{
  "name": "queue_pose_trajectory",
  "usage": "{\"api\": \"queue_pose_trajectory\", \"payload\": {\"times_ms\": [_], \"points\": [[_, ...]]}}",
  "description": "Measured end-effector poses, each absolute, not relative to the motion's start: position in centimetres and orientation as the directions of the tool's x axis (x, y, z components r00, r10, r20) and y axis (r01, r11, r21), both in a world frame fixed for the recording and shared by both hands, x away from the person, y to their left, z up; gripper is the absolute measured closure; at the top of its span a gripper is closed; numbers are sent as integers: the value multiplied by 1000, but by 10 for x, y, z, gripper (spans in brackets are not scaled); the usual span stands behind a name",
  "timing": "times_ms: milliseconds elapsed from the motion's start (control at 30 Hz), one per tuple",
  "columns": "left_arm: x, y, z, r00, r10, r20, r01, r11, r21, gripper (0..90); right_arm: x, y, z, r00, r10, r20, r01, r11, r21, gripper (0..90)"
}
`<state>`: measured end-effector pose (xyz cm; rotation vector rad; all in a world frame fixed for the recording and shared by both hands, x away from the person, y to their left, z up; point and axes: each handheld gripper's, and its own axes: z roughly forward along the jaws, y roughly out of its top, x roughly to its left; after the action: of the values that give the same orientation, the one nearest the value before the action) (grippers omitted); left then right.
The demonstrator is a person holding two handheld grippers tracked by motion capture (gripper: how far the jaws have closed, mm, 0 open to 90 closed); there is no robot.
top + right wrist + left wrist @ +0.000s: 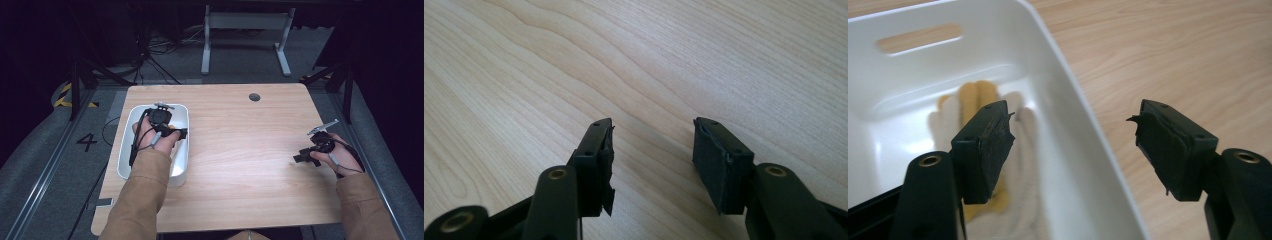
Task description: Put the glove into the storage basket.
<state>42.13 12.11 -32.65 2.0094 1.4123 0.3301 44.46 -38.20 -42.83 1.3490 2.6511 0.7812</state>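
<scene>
A white plastic bin, rectangular with rounded corners, smooth glossy walls and a slotted handle cut into one end, sits at the left side of the table. In it lies a soft, blurred cloth item, cream-white with a mustard-yellow part, that looks like a work glove; the left gripper view shows it on the bin floor below the jaws. The left gripper hangs over the bin's right wall with its two black jaws spread wide and nothing between them: one jaw is above the bin's inside and the glove, the other above the bare wood outside the bin. The jaw pads are matte black rubbery blocks with frayed, nicked edges, screwed to hard black arms with brass-coloured rivets. In the high view the left hand holds this gripper above the bin, the forearm in a tan sleeve. The table top is pale wood laminate with a flowing grain, rounded corners and a small dark round cap near its far edge. At the right, the right gripper is held low over bare wood, jaws likewise apart and empty, casting a soft shadow on the grain. Beyond the table lie grey carpet, the white metal legs of another desk, loose cables, yellow-black hazard tape and a floor marking "4"; the room's edges are dark.
</scene>
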Motion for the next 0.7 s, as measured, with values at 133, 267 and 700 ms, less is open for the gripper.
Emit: {"api": "queue_pose_trajectory", "payload": {"times_ms": [133, 267, 700], "points": [[415, 106, -320, 460, 870, -179, 725, -251, 641, 298, 444, -381, -427, -631, 759, 161, 721, 496, 483, 511], [408, 88, -319, 564, 806, -180, 682, -333, 651, 293, 443, -380, -427, -655, 736, 174, 702, 506, 501, 507], [384, 40, -345, 769, 617, -168, 518, -447, 729, 285, 443, -377, -430, -684, 708, 172, 676, 529, 512, 507]]}}
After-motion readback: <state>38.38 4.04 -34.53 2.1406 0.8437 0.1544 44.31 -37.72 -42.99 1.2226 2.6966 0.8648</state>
